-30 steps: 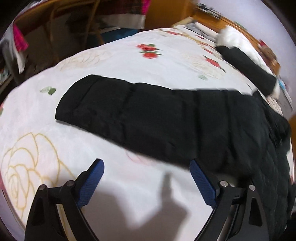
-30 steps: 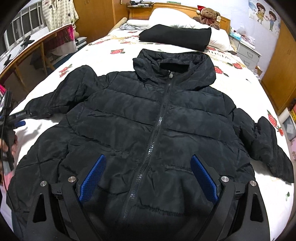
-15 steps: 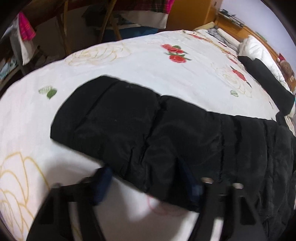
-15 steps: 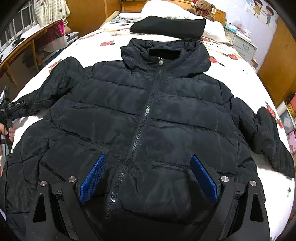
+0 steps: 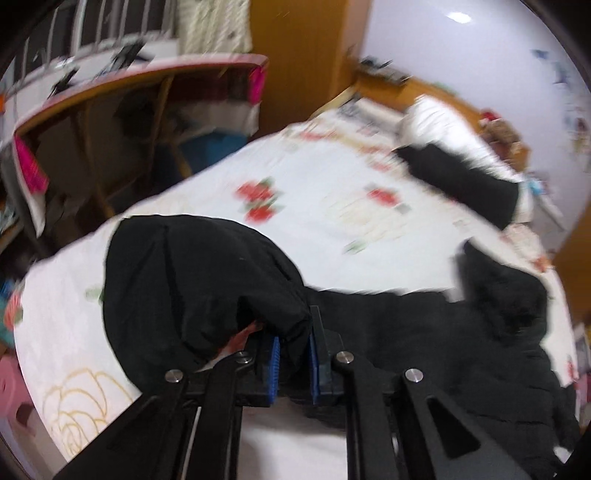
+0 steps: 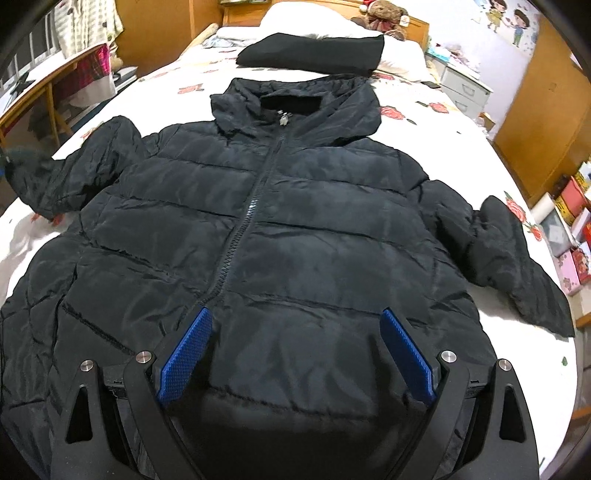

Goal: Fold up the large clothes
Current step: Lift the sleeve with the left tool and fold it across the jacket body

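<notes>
A black hooded puffer jacket (image 6: 295, 229) lies front up and zipped on the flowered bed sheet (image 6: 443, 122), hood toward the headboard. My left gripper (image 5: 293, 338) is shut on the jacket's left sleeve (image 5: 192, 280) near its cuff and holds it lifted off the bed. In the right wrist view that sleeve (image 6: 66, 177) rises at the far left. My right gripper (image 6: 295, 354) is open and empty just above the jacket's lower front. The right sleeve (image 6: 517, 254) lies flat, spread out to the side.
A folded black garment (image 6: 310, 55) lies against the white pillow (image 6: 332, 22) at the head of the bed, with a teddy bear (image 6: 384, 14) behind. A wooden desk and chair (image 5: 110, 122) stand to the left. A drawer unit (image 6: 461, 88) and boxes (image 6: 569, 221) stand to the right.
My left gripper moved onto the left sleeve, closed on it and lifted it off the bed. My right gripper stayed open and moved slightly farther over the jacket's front.
</notes>
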Tool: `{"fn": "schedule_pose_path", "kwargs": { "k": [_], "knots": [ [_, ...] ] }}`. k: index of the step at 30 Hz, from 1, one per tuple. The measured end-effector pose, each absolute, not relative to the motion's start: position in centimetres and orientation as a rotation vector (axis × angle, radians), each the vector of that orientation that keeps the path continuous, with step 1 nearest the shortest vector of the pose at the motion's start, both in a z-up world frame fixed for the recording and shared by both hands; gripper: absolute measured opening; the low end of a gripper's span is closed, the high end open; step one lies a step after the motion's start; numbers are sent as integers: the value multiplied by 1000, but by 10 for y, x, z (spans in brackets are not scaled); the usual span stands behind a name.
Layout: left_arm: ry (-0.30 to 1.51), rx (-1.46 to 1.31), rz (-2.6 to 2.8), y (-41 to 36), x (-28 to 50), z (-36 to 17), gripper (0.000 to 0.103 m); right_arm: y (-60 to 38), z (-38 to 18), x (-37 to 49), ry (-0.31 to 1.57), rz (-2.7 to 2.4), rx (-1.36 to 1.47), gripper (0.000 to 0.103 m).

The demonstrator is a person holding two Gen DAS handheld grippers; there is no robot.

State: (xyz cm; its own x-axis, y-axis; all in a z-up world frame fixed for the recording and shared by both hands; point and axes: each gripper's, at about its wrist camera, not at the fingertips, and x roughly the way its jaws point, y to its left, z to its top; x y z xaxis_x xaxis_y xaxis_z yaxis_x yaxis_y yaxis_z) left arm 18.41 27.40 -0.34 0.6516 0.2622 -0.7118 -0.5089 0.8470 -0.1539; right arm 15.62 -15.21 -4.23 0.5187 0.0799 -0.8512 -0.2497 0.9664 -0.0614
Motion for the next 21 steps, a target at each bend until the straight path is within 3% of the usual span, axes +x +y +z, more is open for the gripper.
{"fn": "schedule_pose_path", "kwargs": {
  "k": [5,10,15,21],
  "knots": [
    [659,-308,277,213,188,63,13,-174,-27,146,994,193,-108,92],
    [645,-273,103,141,206,91,12,-201,-12,137,964,171,-54,92],
    [679,-245,-47,66,230,88,12,-234,0,130,907,118,8,92],
    [775,-230,-195,-13,266,49,12,-271,-9,135,928,93,86,92]
  ]
}}
